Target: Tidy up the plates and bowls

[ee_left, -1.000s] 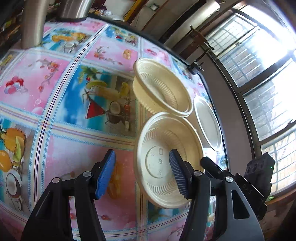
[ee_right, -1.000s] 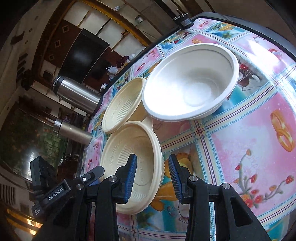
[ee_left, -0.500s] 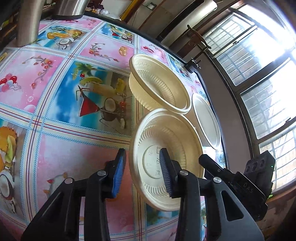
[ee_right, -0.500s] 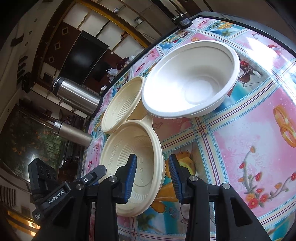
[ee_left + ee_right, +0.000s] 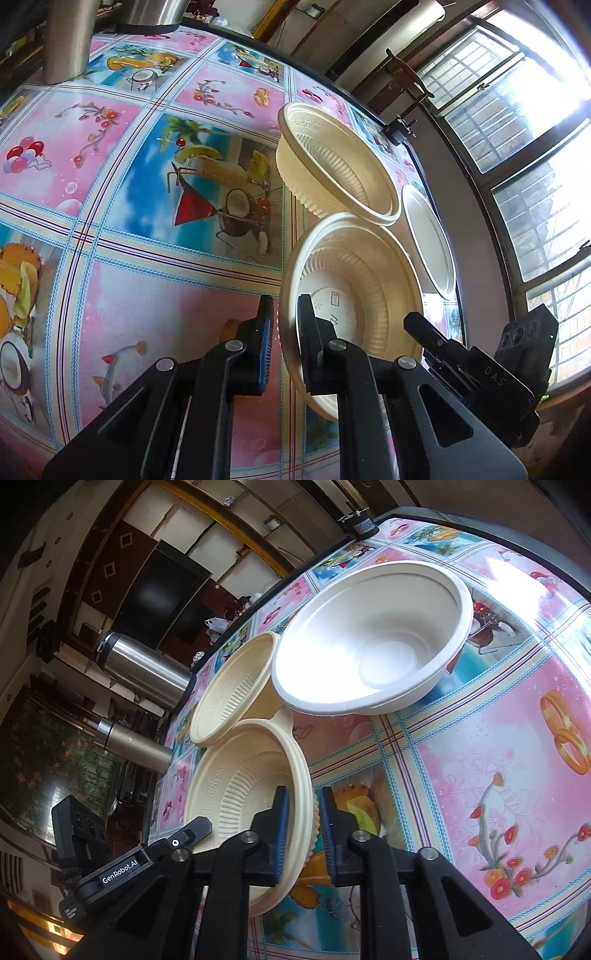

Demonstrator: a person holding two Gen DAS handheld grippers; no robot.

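1. The table [image 5: 155, 280], spread with a glossy cloth of pink and blue picture squares, carries all the dishes; in the left wrist view it runs toward a barred window [image 5: 532, 122]
2. Two steel flasks [image 5: 144, 672] stand at the table's far edge in the right wrist view, well apart from the bowls
3. A white bowl [image 5: 373, 642] sits upright on the cloth, farthest from the right gripper, its rim just beside the two cream ones
4. A cream ribbed bowl [image 5: 332, 166] rests tilted next to the white one, its rim overlapping the nearer dish
5. The near cream ribbed bowl [image 5: 354, 291], the one being handled, lies closest to both grippers, with a small tab on its rim toward the white bowl
6. The left gripper [image 5: 284, 332] is clamped on that bowl's rim, one pad inside and one outside
7. The right gripper [image 5: 301, 830] takes the opposite rim, its jaws closing onto the edge, blue pads [image 5: 282, 834] against both faces
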